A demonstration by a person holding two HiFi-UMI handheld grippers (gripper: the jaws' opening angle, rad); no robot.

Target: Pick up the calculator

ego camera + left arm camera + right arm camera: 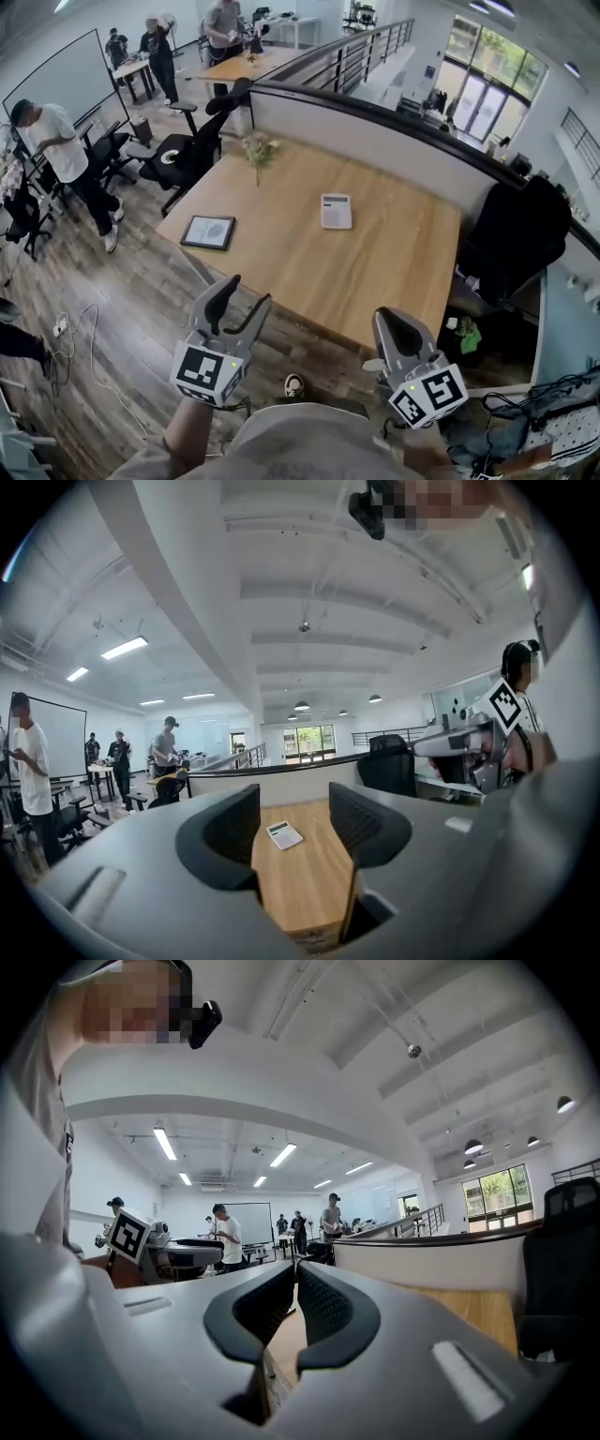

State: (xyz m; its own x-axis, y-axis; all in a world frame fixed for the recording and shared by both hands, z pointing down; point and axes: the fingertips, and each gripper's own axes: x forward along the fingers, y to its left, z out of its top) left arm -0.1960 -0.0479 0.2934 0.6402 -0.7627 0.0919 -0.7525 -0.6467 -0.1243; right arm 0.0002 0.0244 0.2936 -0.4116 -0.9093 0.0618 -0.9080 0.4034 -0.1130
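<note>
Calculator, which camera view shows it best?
The head view: the whole calculator lies unobstructed on the table. The left gripper view shows it small and far off; the right gripper view misses it.

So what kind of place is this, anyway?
It looks like an open-plan office, possibly on an upper level. There is a wooden desk with a calculator on it, a black swivel chair, a whiteboard, and a railing along the edge.

path: bare tabletop [375, 253] to calculator [336, 211] | obstacles: frame [208, 232], flowers [259, 150] (well aside)
</note>
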